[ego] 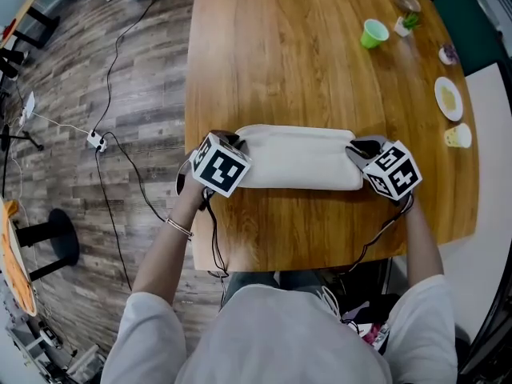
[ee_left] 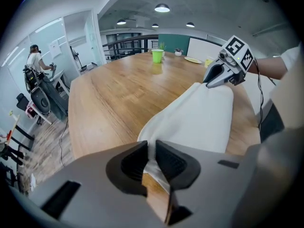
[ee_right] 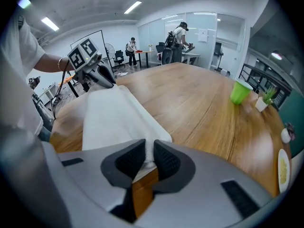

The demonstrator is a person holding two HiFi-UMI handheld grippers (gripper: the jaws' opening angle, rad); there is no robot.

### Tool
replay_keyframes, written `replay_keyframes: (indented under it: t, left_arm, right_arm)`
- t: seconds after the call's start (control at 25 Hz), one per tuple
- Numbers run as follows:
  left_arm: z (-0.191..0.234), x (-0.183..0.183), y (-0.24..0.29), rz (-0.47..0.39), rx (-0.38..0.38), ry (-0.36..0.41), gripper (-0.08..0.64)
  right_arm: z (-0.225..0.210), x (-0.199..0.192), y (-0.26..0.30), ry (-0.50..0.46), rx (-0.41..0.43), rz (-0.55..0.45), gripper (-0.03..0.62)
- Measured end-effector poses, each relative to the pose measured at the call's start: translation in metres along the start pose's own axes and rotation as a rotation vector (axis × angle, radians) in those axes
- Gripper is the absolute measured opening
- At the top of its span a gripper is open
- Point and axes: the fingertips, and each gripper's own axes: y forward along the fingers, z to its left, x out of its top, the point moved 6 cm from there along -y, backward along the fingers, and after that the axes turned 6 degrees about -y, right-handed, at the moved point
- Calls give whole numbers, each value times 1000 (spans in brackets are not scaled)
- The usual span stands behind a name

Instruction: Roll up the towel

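Observation:
A white towel [ego: 296,160], folded into a long band, lies across the wooden table [ego: 304,62] near its front edge. My left gripper [ego: 234,142] sits at the towel's left end and my right gripper [ego: 358,146] at its right end. In the left gripper view the left gripper [ee_left: 151,153] has a corner of the towel [ee_left: 199,118] pinched between its pads. The right gripper view shows the right gripper [ee_right: 149,156] pinching the opposite corner of the towel [ee_right: 111,118] in the same way. Each gripper view also takes in the other gripper at the far end.
At the table's far right stand a green cup [ego: 373,33], a small potted plant [ego: 406,24], a plate [ego: 449,98] and a yellow item [ego: 458,136]. Cables [ego: 112,158] run over the floor to the left. People work at desks far behind.

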Motion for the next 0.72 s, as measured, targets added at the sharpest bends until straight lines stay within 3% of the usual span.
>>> replay_keyframes:
  t: [0.12,0.24,0.52,0.72]
  left_arm:
    - [1,0,3,-19,19,-20,59]
    - [1,0,-1,-47,-12,-64,67]
    - [7,-8,-27,-150,-107,-242,91]
    - [16,-9,-46,-224,-70,-325,91]
  right_arm:
    - [-3,0,2,10,-32,5,69]
    - [-4,-1,0,34,-60,-12,81]
    - [-2,-1,-18,85,-110,-70,95]
    - [-5,2,-34,98,-164,-115,98]
